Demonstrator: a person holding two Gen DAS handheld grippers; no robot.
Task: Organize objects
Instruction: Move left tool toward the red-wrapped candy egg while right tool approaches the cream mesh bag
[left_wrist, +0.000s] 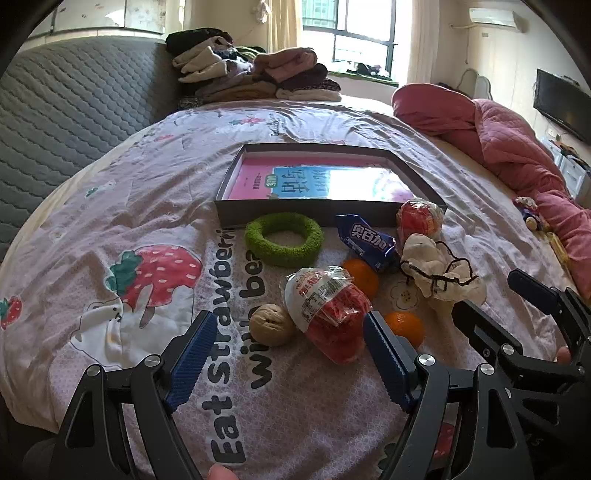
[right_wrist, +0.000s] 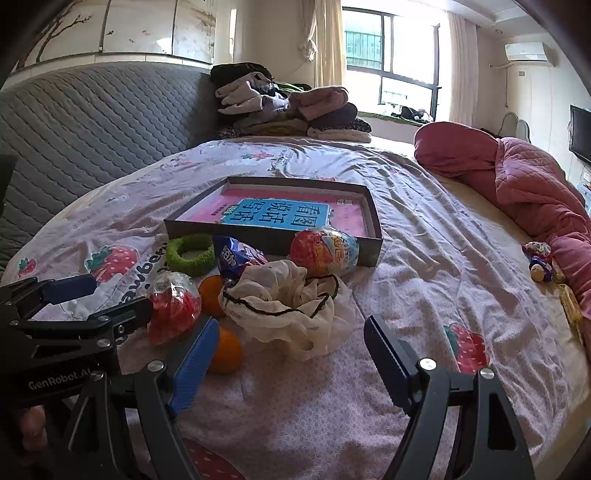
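Objects (left_wrist: 325, 310) sit loose on the bedspread (left_wrist: 110, 206) before the box (left_wrist: 325, 214) (only a book inside), so nothing's sorted yet, left gripper (left_wrist: 290, 332) and right gripper (right_wrist: 291, 332) both spread wide, empty.

snack pile (left_wrist: 332, 314) blocks box (left_wrist: 236, 216), bedsheet (left_wrist: 92, 206) leftward open
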